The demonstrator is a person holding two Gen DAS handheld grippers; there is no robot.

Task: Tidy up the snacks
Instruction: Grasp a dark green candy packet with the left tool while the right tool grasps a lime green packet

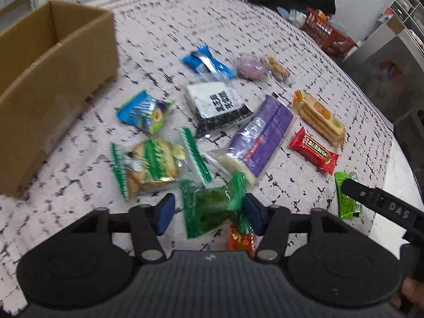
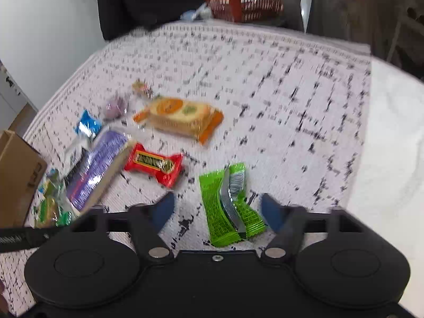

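Note:
Several wrapped snacks lie on a patterned cloth. In the left wrist view my left gripper (image 1: pixel 209 213) is open around a dark green packet (image 1: pixel 212 206); a small orange packet (image 1: pixel 239 241) lies just below it. An open cardboard box (image 1: pixel 50 84) stands at the left. In the right wrist view my right gripper (image 2: pixel 218 210) is open around a bright green packet (image 2: pixel 228 204), which also shows in the left wrist view (image 1: pixel 344 198). A red packet (image 2: pixel 153 164) and an orange biscuit pack (image 2: pixel 180 119) lie beyond.
A purple pack (image 1: pixel 261 135), a white-and-black pack (image 1: pixel 220 106), two blue packets (image 1: pixel 206 61) (image 1: pixel 144 111) and a green-striped bun pack (image 1: pixel 153 164) lie mid-cloth. A red basket (image 2: pixel 246 2) stands past the far edge. Bare white table (image 2: pixel 392 145) lies to the right.

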